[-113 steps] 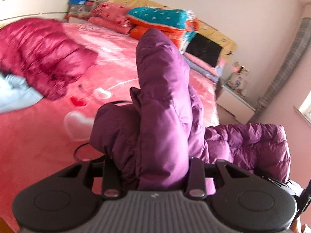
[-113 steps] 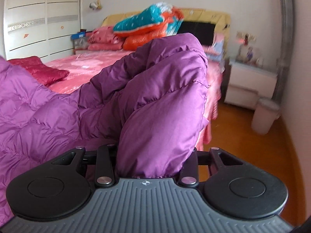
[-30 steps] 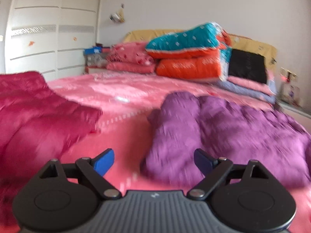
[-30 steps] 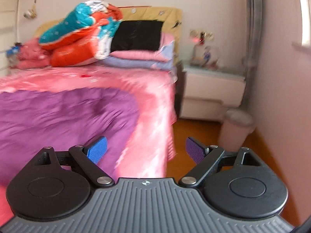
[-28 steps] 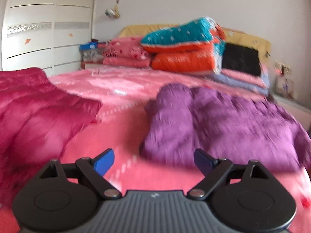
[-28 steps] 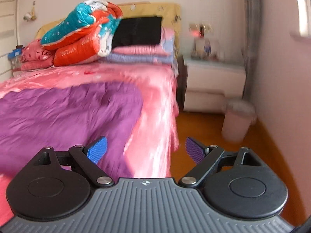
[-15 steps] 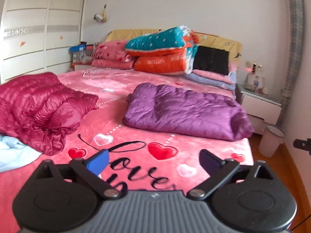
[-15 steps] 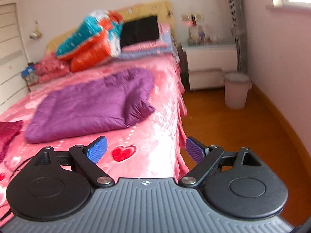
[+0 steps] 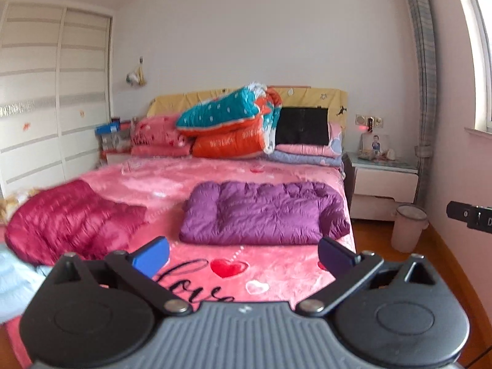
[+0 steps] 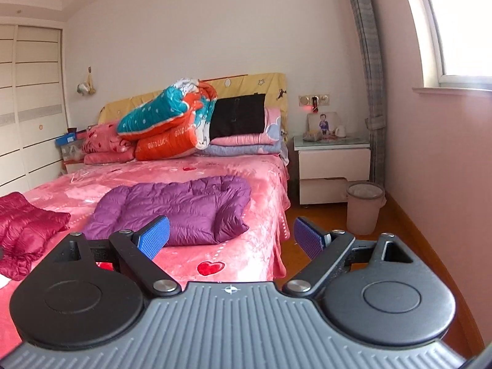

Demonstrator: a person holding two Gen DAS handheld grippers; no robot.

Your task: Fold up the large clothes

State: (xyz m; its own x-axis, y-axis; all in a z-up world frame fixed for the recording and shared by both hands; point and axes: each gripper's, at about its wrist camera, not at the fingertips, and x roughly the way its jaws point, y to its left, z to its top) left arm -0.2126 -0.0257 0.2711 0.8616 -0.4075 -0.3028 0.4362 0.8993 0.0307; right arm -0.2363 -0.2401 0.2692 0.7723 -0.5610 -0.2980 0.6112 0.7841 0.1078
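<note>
purple jacket point(image 9: 264, 212) released since seconds ago, now laid folded on bed point(image 9: 184, 181), far right | left hand-held gripper point(image 9: 243, 253) and right hand-held gripper point(image 10: 230, 235) held apart, withdrawn | red jacket point(image 9: 70, 218) judged next

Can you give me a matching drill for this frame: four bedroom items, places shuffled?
Items:
1. purple quilted down jacket
2. crimson quilted down jacket
3. pale pink plastic waste bin
4. teal and orange polka-dot quilt

Places:
A. on the floor beside the white nightstand
B. piled at the head of the bed by the yellow headboard
C. folded flat on the pink blanket, near the bed's right edge
D. crumpled on the bed's left side

Pairs: 1-C, 2-D, 3-A, 4-B
</note>
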